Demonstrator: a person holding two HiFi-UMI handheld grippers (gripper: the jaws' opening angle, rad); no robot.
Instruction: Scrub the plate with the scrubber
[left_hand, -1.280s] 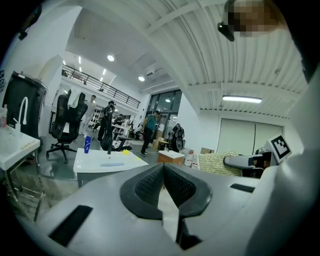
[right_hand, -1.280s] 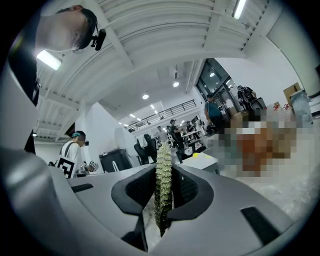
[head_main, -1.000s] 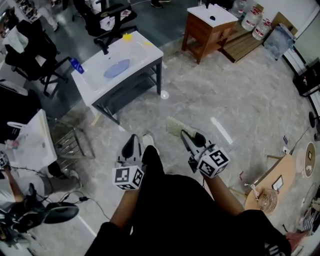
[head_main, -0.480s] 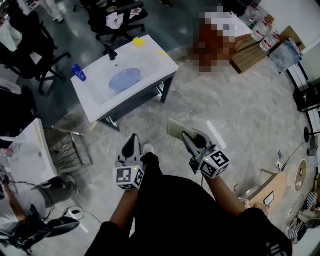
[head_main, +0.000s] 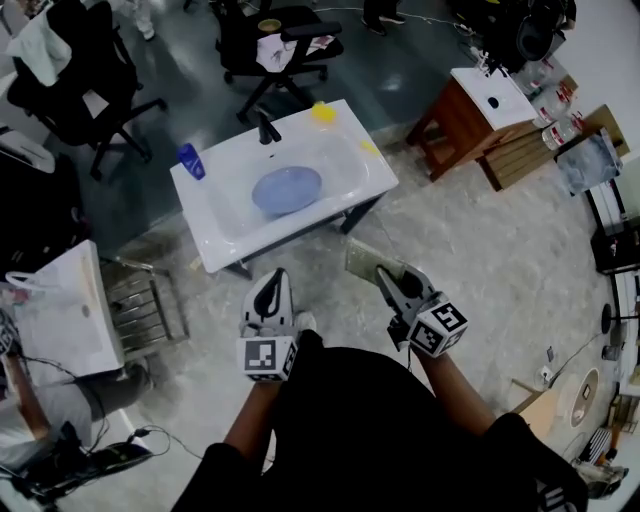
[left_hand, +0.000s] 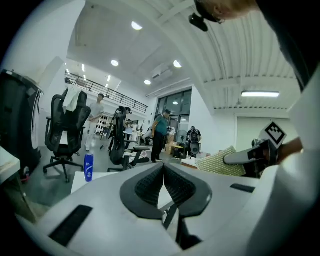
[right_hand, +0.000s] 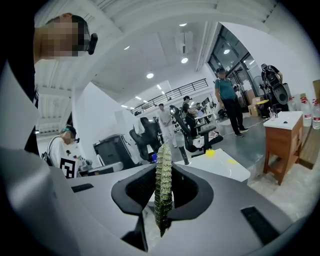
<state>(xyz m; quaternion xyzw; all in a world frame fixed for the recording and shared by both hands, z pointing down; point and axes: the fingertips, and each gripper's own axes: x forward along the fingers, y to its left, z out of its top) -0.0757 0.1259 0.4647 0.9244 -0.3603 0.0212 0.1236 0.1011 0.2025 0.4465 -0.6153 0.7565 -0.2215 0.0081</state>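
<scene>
Closest in, the left gripper (left_hand: 163, 179) is pressing its ribbed black pads (left_hand: 147, 186) flat together with nothing between them, a detail only its own view is giving; from the head view it is reading merely as a pale grey wedge ahead of its marker cube (head_main: 262, 357). The right gripper (right_hand: 163, 187) is clamping the scrubber (right_hand: 163, 160) edge-on, a thin sheet of coarse, glinting green-gold weave standing upright between the pads and jutting past the tips. The head view is showing that same scrubber as a flat rectangle poking forward over the marbled grey floor (head_main: 470, 250), near the sink (head_main: 215, 228) but not touching it. Further out, the plate (head_main: 287, 189), round, smooth and pale blue, is lying in the white sink, visible from overhead only; both gripper views are catching just the countertop. A blue bottle (head_main: 190, 160), a black tap (head_main: 267, 130) and a small yellow object (head_main: 322, 112) are standing along the far rim
</scene>
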